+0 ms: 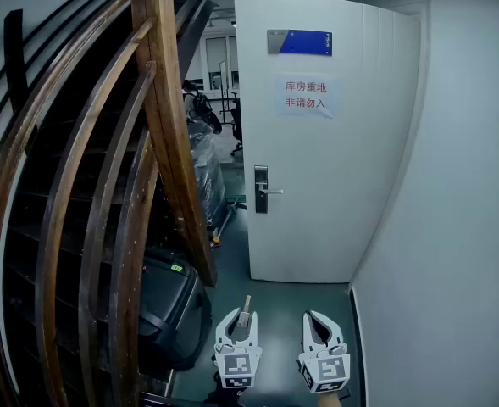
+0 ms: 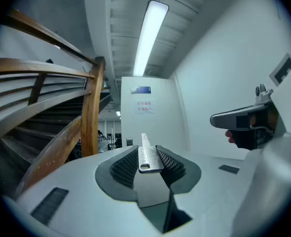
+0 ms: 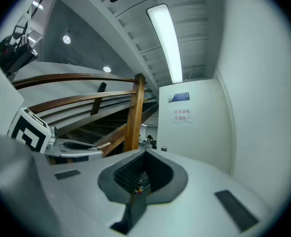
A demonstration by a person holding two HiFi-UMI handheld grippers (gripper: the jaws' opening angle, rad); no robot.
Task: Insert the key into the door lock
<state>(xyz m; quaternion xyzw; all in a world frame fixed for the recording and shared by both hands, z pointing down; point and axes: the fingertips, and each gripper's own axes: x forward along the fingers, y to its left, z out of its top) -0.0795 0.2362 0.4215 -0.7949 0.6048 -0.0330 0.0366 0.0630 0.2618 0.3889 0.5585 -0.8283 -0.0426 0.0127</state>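
A white door [image 1: 334, 142] stands ahead with a metal lock plate [image 1: 261, 189] and lever handle [image 1: 272, 192] on its left edge. Low in the head view, my left gripper [image 1: 242, 319] is shut on a silver key [image 1: 246, 306] whose blade sticks out forward, toward the door. In the left gripper view the key [image 2: 146, 152] lies flat between the ribbed pads [image 2: 125, 164], with the lock [image 2: 129, 142] small and far beyond it. My right gripper [image 1: 318, 319] is beside the left, jaws together and holding nothing. Both grippers are well short of the door.
A curved wooden stair railing [image 1: 164, 125] fills the left side. A black case [image 1: 169, 303] sits on the floor under it, close to my left gripper. A white wall [image 1: 452, 227] closes the right. The door bears a paper notice [image 1: 305, 96] and a blue plate [image 1: 299, 41].
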